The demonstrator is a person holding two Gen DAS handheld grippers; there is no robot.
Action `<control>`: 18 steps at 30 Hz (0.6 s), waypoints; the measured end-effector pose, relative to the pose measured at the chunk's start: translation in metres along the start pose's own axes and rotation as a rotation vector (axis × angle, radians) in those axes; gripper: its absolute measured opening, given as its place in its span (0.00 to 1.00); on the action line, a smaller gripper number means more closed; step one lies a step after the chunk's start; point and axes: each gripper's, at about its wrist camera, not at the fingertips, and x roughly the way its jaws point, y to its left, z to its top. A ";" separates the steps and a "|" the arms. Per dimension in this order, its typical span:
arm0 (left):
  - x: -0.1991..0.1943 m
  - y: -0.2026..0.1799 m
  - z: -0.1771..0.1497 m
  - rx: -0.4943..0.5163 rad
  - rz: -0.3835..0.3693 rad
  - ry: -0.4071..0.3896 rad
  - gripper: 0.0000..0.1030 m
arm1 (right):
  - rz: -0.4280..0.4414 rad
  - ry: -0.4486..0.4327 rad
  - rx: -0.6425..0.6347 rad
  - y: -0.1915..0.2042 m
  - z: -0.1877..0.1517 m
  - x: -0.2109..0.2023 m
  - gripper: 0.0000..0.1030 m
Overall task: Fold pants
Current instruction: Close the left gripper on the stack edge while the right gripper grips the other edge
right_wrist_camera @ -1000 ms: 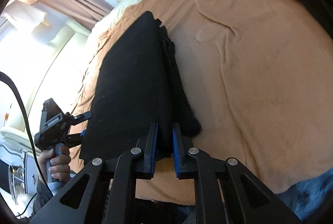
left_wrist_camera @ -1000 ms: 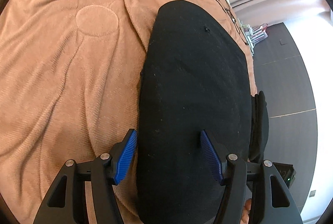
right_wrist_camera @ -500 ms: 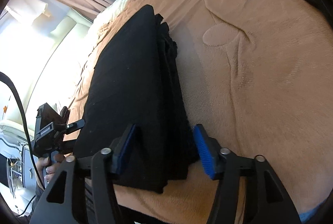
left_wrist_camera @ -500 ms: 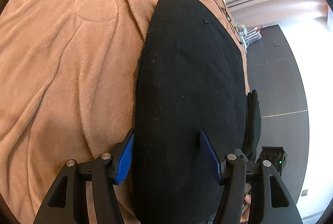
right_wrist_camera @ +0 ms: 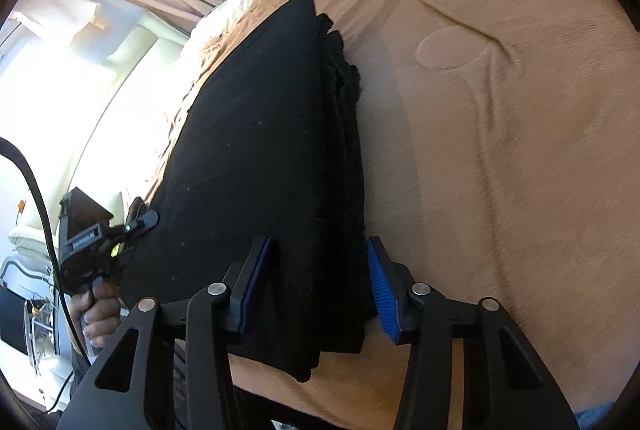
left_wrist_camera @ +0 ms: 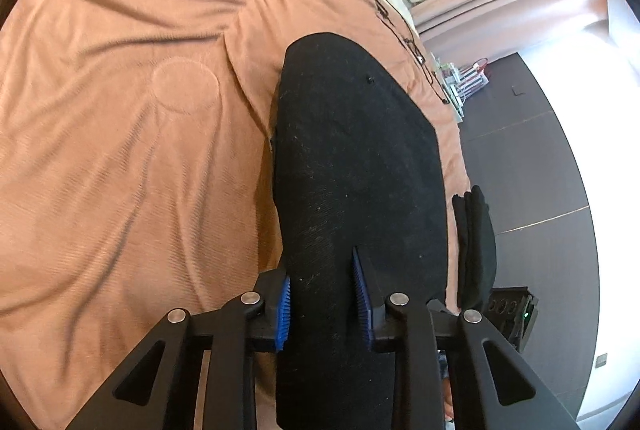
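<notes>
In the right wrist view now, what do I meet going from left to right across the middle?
Bright window → left tongs → black pants → brown blanket.

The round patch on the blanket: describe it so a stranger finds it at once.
Start at the orange blanket covering the bed. Left of the black pants, in the left wrist view, lies the round patch. It alone is a flat circle; everything around it is loose creases.
</notes>
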 end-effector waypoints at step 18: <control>-0.063 0.039 0.002 -0.020 0.083 0.016 0.27 | 0.127 0.110 -0.058 0.050 -0.014 0.041 0.42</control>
